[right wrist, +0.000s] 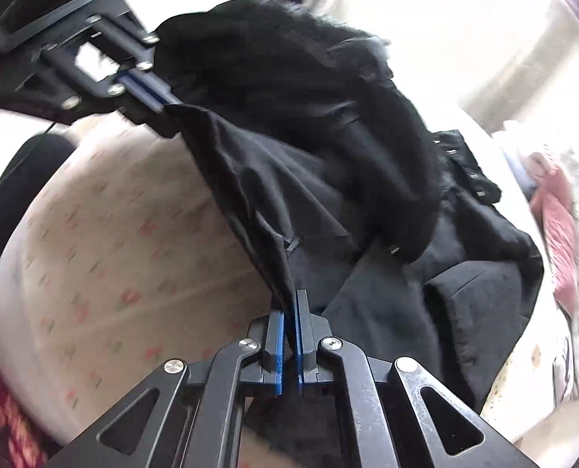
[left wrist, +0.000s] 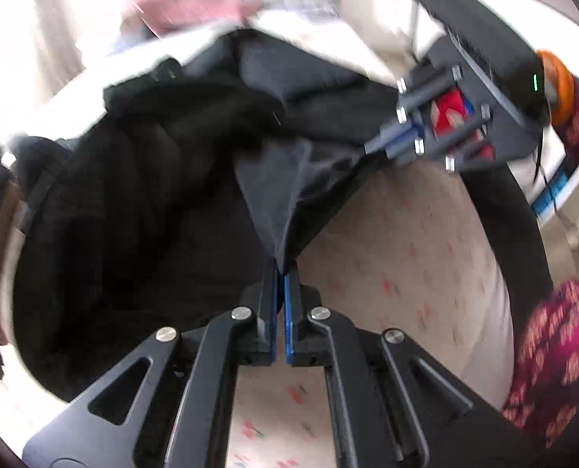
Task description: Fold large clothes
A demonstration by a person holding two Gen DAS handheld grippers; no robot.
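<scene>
Black garment [left wrist: 153, 195] heaped on floral bedsheet [left wrist: 406, 241], left gripper [left wrist: 280, 269] and right gripper [right wrist: 291, 300] jaws clenched on its hem

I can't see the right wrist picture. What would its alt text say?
Two hand-held grippers, the right gripper near and the left gripper at upper left, each pinch an edge of a black garment, stretching it between them above a pale flowered cloth.

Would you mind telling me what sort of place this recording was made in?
Probably a bedroom at home: a flower-print sheet under the black garment, and a pink cloth beside pale bedding.
</scene>
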